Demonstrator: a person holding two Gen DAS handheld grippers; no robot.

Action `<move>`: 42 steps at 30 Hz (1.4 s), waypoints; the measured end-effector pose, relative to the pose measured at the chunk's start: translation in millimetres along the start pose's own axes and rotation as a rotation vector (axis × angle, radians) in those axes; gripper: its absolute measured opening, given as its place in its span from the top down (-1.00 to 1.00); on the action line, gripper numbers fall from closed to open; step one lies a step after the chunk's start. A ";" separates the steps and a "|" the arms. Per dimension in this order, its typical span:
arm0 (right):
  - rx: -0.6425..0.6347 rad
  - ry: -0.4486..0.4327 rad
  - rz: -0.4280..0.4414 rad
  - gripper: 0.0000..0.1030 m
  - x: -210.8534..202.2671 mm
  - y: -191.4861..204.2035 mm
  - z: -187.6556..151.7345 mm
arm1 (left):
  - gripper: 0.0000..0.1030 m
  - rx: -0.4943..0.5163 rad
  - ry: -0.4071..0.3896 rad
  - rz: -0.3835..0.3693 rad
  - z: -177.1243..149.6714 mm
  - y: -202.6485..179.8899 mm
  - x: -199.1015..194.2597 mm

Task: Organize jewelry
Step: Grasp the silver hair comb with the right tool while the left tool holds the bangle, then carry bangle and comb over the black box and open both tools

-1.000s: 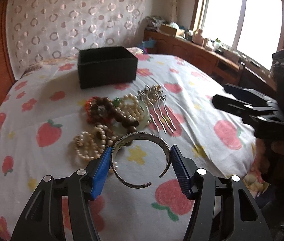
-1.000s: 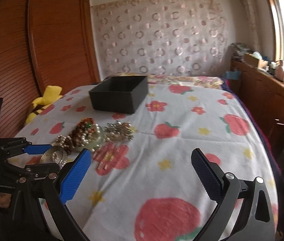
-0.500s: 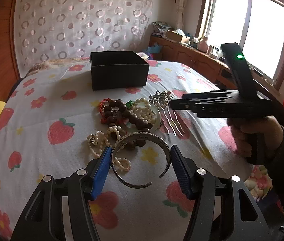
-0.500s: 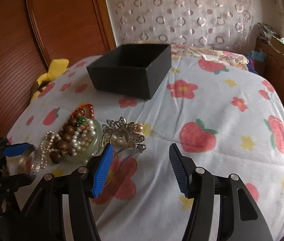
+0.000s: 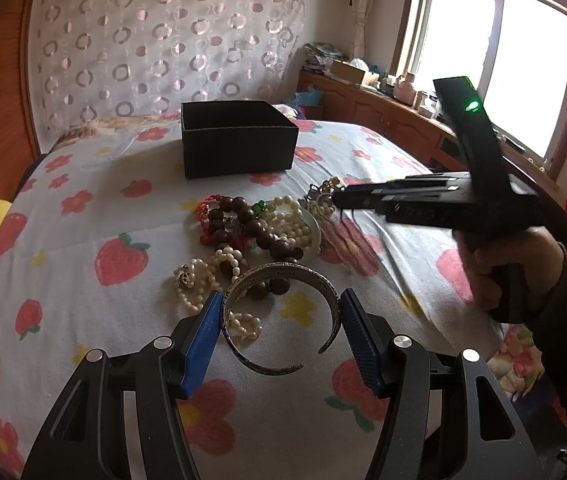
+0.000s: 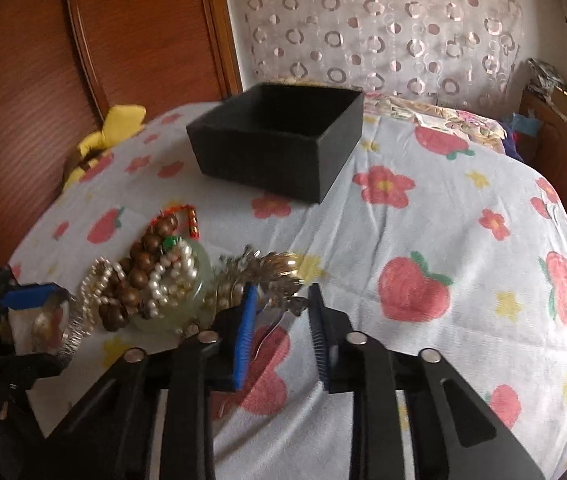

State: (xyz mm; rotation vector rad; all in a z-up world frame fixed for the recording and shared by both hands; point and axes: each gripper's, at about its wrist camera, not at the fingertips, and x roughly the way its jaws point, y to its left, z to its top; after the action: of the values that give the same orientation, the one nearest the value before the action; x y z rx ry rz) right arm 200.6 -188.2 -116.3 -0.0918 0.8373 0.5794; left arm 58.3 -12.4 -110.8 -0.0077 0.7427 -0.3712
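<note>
left claw (image 5: 279, 334) is clamped across a silver cuff bangle (image 5: 281, 316), held just over the bed (image 5: 83, 312). right claw (image 6: 281, 320) is closing, a metal hair comb (image 6: 271, 280) between its blue pads (image 6: 245, 332), not visibly gripped. black box (image 6: 279, 152) sits open, well apart. risk: comb prongs could be snagged on the pearl strands (image 6: 171, 272), so the pile gets dragged; the open cuff may spring out if squeezed unevenly.
</note>
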 end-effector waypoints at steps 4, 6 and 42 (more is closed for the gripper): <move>-0.007 -0.034 0.021 0.69 -15.0 2.6 2.4 | -0.11 0.001 0.000 -0.001 -0.2 0.2 0.1; -0.023 -0.046 0.017 0.69 -19.5 6.6 2.6 | -0.11 0.002 -0.001 0.000 -1.1 -0.9 -0.3; -0.104 -0.230 -0.142 0.85 -43.1 12.5 88.2 | -0.11 -0.001 -0.102 0.075 56.8 26.8 -3.6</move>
State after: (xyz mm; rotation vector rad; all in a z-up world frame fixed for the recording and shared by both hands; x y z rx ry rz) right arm 231.1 -170.6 -23.8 -0.1745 0.5724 0.4883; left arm 102.3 6.9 -70.1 0.0000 0.6401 -0.2966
